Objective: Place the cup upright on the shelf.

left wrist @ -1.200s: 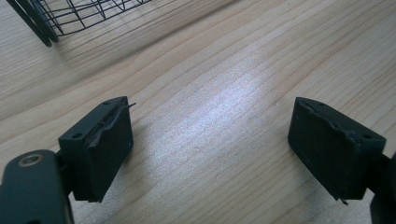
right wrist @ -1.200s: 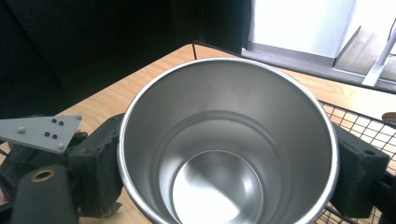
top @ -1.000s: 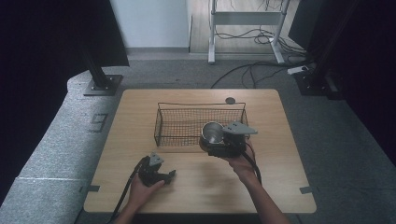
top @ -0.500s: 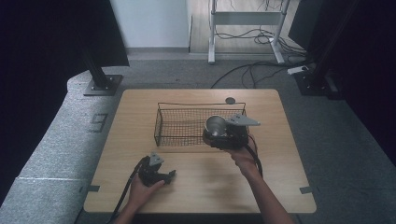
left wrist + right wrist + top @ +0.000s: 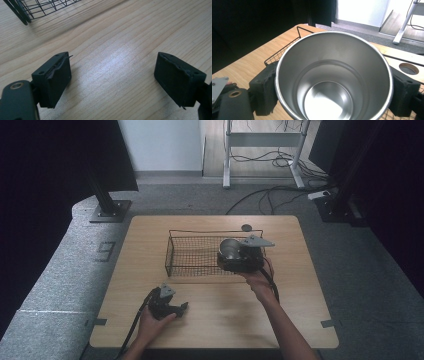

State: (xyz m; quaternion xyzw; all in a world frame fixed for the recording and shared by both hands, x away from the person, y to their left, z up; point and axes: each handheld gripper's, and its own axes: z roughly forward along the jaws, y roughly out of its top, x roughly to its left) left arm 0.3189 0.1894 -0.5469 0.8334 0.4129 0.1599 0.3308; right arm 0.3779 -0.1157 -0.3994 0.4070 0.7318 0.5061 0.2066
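Carried farther over wire basket [image 5: 200, 255]: steel cup [image 5: 230, 249] in right gripper [image 5: 242, 257].

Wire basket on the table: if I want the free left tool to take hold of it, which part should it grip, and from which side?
Grip the top rim wire of the wire basket on its near long side, coming from the person's side. The walls are thin open mesh, so only the rim wire gives the pads something to pinch. The left tool is open and lies nearest that side; the right tool holds the steel cup.
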